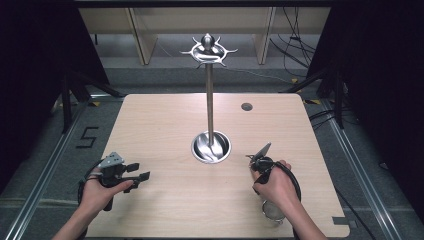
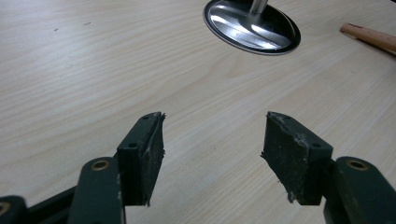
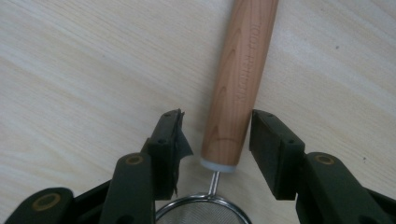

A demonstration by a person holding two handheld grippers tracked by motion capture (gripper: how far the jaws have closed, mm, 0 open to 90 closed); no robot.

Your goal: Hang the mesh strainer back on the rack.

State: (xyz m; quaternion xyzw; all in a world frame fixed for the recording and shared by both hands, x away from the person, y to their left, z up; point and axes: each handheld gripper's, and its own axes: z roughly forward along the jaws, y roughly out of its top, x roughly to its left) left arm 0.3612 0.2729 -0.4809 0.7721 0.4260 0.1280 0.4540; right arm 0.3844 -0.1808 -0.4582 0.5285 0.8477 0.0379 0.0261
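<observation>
A strainer with a wooden handle [image 3: 243, 70] and a round wire mesh bowl [image 3: 201, 212] lies flat on the table. My right gripper [image 3: 217, 133] stands open astride the lower end of that handle, with a gap between each pad and the wood. In the high view the right gripper [image 1: 261, 161] points down at the front right, and the mesh bowl [image 1: 272, 211] shows below the hand. My left gripper [image 1: 141, 172] rests open at the front left with nothing between its fingers. The left gripper view has the left gripper [image 2: 212, 140] over bare wood.
A tall metal stand [image 1: 209, 100] with a ring of hooks [image 1: 208, 50] on top rises from a shiny round base [image 1: 211, 147] at the table's middle. That base [image 2: 252, 28] lies ahead of the left gripper. A dark round hole [image 1: 246, 106] sits at the back right.
</observation>
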